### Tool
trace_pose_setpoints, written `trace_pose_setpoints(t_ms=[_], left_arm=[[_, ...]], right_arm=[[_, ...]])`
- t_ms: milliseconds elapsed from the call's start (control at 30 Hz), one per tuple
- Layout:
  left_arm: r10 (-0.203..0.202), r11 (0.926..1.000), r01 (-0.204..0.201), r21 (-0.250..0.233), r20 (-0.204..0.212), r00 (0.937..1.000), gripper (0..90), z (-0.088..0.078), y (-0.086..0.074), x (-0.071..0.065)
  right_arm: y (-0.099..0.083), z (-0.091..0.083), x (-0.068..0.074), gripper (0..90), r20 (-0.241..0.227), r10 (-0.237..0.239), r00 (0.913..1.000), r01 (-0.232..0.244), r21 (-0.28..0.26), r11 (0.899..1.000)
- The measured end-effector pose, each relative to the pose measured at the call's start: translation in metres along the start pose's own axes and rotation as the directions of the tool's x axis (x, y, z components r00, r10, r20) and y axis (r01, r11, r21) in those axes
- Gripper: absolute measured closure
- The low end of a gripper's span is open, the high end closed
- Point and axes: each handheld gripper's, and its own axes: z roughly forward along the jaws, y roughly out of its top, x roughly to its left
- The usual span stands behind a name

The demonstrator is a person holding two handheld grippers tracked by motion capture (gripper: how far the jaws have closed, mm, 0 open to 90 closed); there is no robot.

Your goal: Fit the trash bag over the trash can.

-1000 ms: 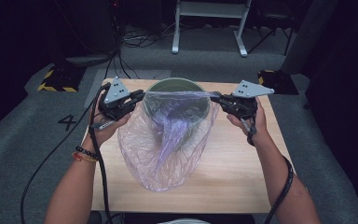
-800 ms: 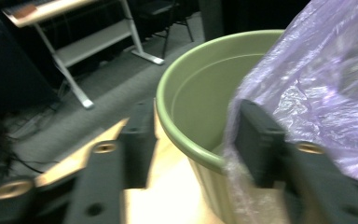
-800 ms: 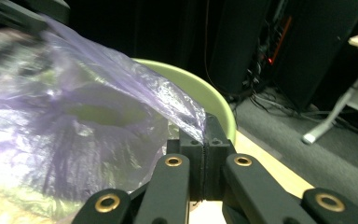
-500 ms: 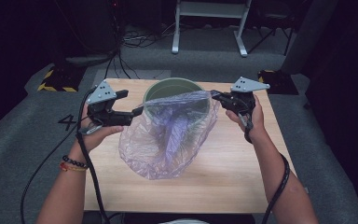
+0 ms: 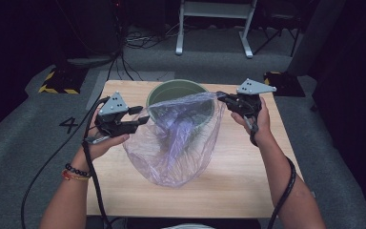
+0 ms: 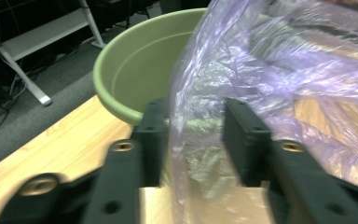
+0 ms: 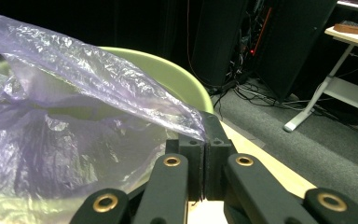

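Change: since the earlier frames the left gripper [image 5: 140, 116] has let go of the bag's left rim, swung out to the left, and come back toward the film; its jaws have just been closing, with the rim between them
Table [image 5: 248, 191]: bare wood at the near edge, where the sagging belly of the bag rests
Plastic bag [image 5: 171, 152]: thin purple film, mouth stretched toward the far side and draped over the bucket, body slumped in front of it
Left gripper: jaws apart, film edge hanging in the gap, pads not pressing on it; likely a fresh bite lower on the rim
Right gripper [image 5: 220, 97]: jaws together, clamped on the bag's right corner, holding the mouth taut so the other side can be re-gripped
Green bucket [image 5: 176, 88]: upright at the far middle of the table, open top under the bag mouth, probably meant to be lined
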Motion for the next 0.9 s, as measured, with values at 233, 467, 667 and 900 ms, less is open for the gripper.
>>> trace_pose_setpoints(t_ms=[233,467,667,900], left_arm=[[-0.049,0.9984,0.047,-0.031,-0.061,0.9969,84.6,0.015,-0.002,0.022],[-0.067,0.9977,0.067,-0.004,-0.084,0.9942,85.4,0.035,-0.005,0.023],[-0.050,0.9972,0.045,-0.060,-0.077,0.9958,64.1,0.015,-0.002,0.008],[-0.069,0.9925,0.073,-0.098,0.041,0.9968,31.9,-0.010,0.002,-0.008]], right_arm=[[-0.004,0.004,-0.008,87.3,0.017,0.035,0.9992,-0.035,-0.003,0.999],[-0.011,0.007,-0.014,86.8,0.023,0.076,0.9968,-0.077,0.011,0.997],[-0.013,-0.002,-0.011,86.7,0.005,0.079,0.9969,-0.079,-0.004,0.997],[-0.009,-0.013,0.000,84.1,-0.038,0.043,0.9984,-0.045,-0.052,0.998]])
